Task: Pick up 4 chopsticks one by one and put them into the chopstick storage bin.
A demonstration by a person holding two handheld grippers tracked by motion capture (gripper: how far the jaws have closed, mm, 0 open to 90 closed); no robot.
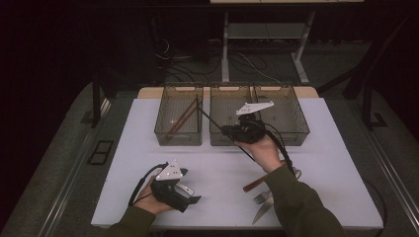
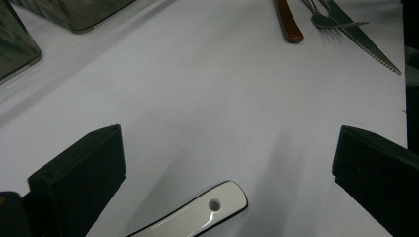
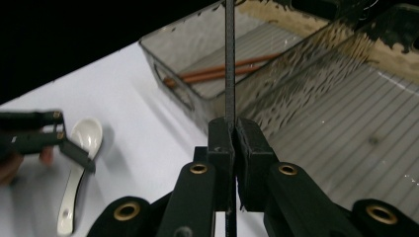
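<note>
Right gripper view puts my right gripper (image 3: pixel 232 133) pressed together on a thin dark chopstick (image 3: pixel 230 59), which runs up from the pads over the near rim of the left bin (image 3: pixel 163 61). Inside that bin lie two brown chopsticks (image 3: pixel 222 71). From above, my left gripper (image 1: pixel 185 197) sits well short of the bin, near the table's front edge, jaws spread wide with nothing pinched; a white spoon (image 2: pixel 197 212) lies on the table between them.
</note>
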